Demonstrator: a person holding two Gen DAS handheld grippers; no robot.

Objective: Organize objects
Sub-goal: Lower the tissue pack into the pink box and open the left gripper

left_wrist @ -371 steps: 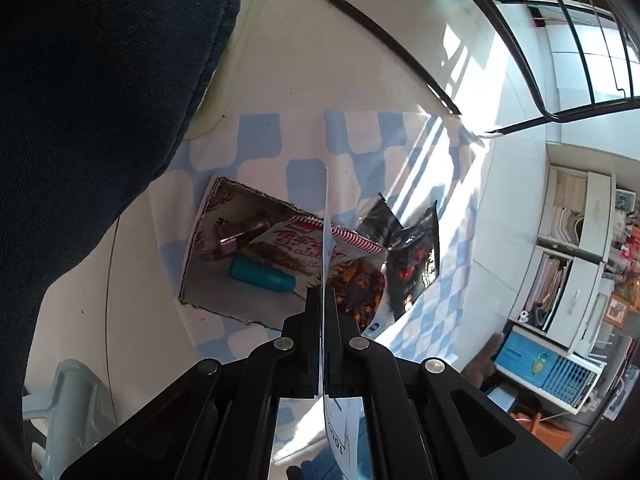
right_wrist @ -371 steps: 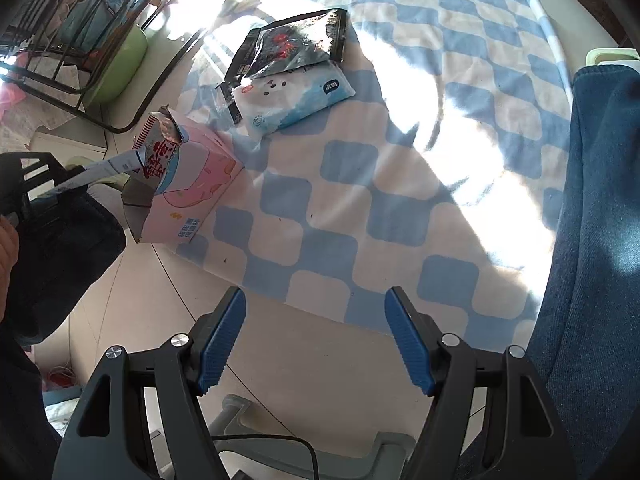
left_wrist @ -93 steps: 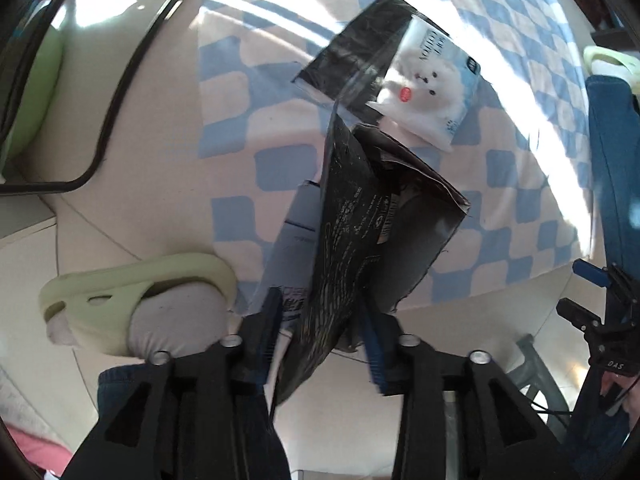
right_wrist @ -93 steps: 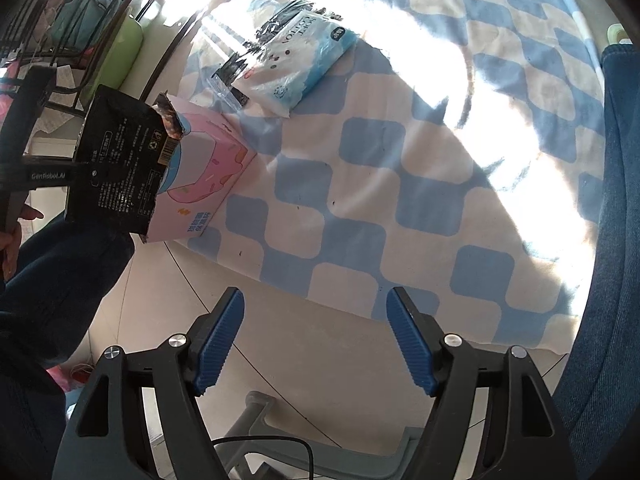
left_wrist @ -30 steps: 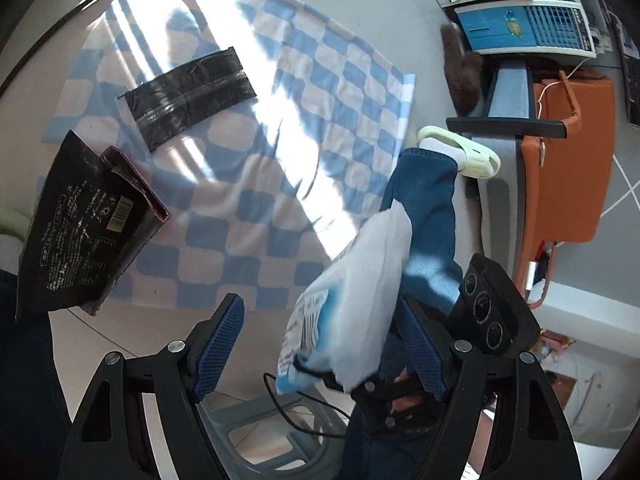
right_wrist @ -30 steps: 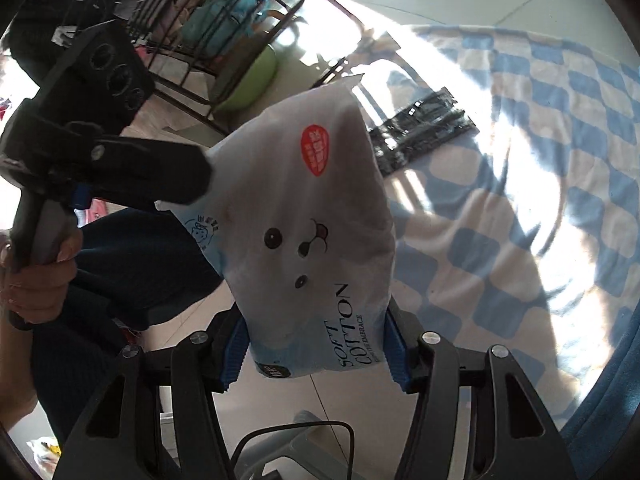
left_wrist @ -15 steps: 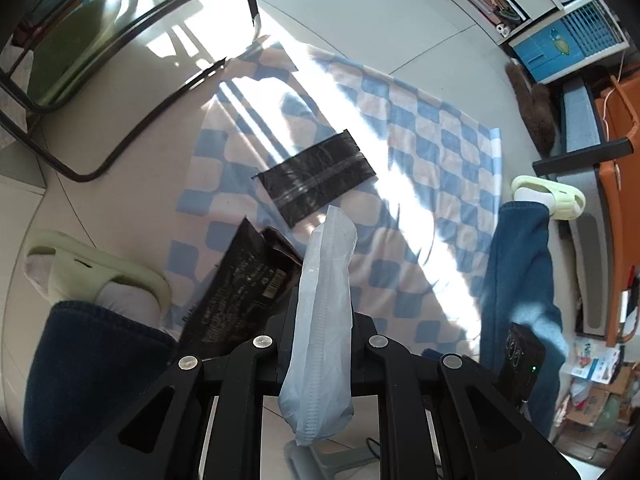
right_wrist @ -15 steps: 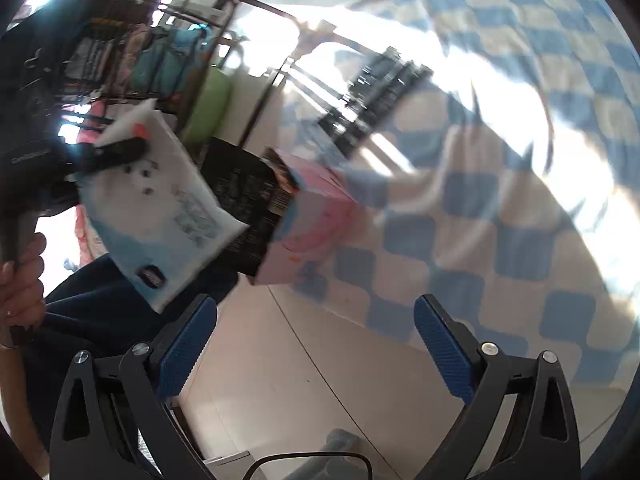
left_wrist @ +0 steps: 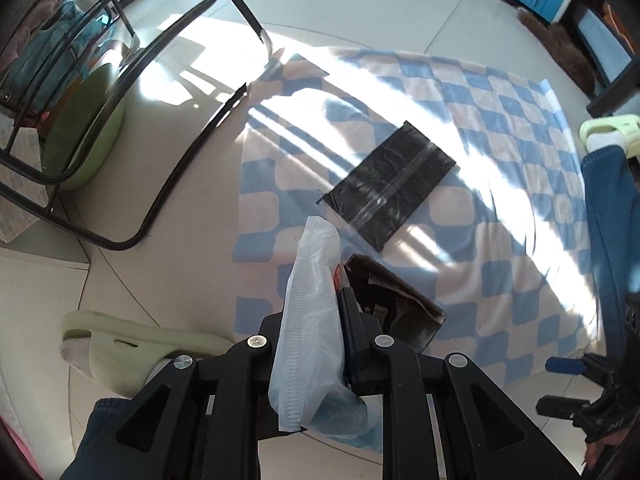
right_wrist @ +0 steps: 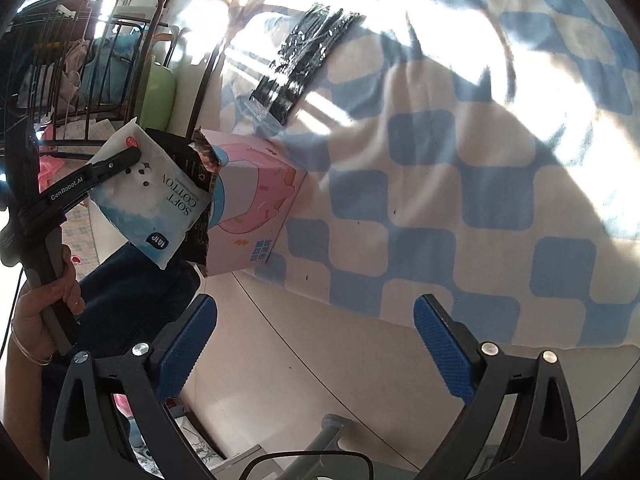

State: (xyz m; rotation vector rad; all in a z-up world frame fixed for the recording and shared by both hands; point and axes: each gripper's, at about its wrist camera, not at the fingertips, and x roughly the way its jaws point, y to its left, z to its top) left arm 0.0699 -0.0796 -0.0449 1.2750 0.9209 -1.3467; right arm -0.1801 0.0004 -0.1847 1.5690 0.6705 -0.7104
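While packing: my left tongs [left_wrist: 310, 344] grip the cotton pack [right_wrist: 150, 196] just above the pink box [right_wrist: 256, 216]
Right tongs [right_wrist: 316, 344]: wide apart, empty
Next: I'd lower it into the box, then fetch the black packet [left_wrist: 388, 190] off the mat [left_wrist: 500, 220]

Hard sunlight pours in from about eleven o'clock in both views, blowing out a white band across the blue-and-white checked cloth [left_wrist: 460, 216] and raising glare on the black foil packet [left_wrist: 390, 186]. The metal rack [left_wrist: 132, 76] throws thin striped shadows over the cloth's ten o'clock corner. Fisheye curvature bends the edges into dark vignetted corners, and the right wrist view looks slightly soft and hazy.
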